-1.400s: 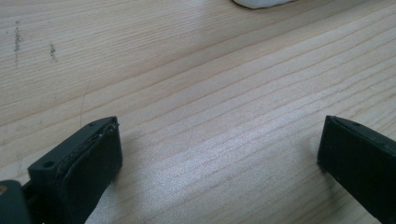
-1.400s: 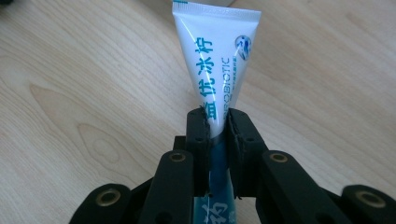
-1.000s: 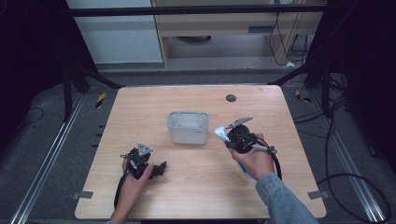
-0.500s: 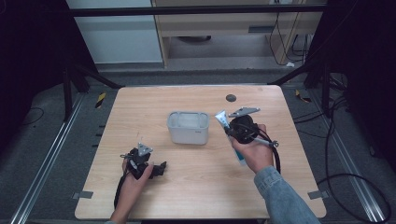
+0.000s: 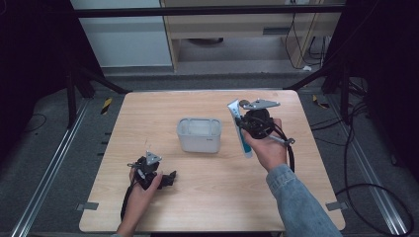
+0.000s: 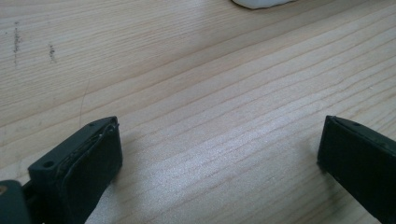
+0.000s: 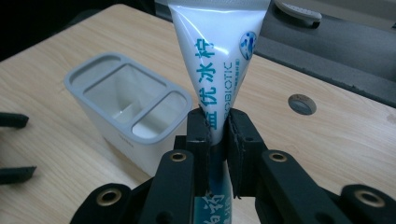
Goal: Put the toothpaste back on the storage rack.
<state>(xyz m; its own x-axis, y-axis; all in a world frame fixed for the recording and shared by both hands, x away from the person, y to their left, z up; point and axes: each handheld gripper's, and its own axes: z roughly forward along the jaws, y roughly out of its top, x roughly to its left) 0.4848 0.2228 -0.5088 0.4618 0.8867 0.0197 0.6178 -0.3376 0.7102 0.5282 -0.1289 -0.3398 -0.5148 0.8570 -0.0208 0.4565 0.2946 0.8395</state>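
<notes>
A white and blue toothpaste tube [image 7: 218,60] stands clamped between the jaws of my right gripper [image 7: 217,128], crimped end up. From above, the tube [image 5: 239,129] runs from the right gripper [image 5: 243,124] down past the hand, just right of a white holder [image 5: 199,134] with a grey rim and three compartments [image 7: 126,95]. My left gripper [image 5: 168,178] rests low on the table at the front left, its jaws wide apart over bare wood [image 6: 219,140] with nothing between them.
The wooden table [image 5: 148,113] has a round grey insert [image 7: 301,103] near its far right corner. A cable [image 5: 291,160] loops from the right gripper. Beyond the table's far edge are dark floor and a cabinet.
The right gripper has carried the tube up and away from the person, toward the far side beside the holder. The left gripper has stayed put.
</notes>
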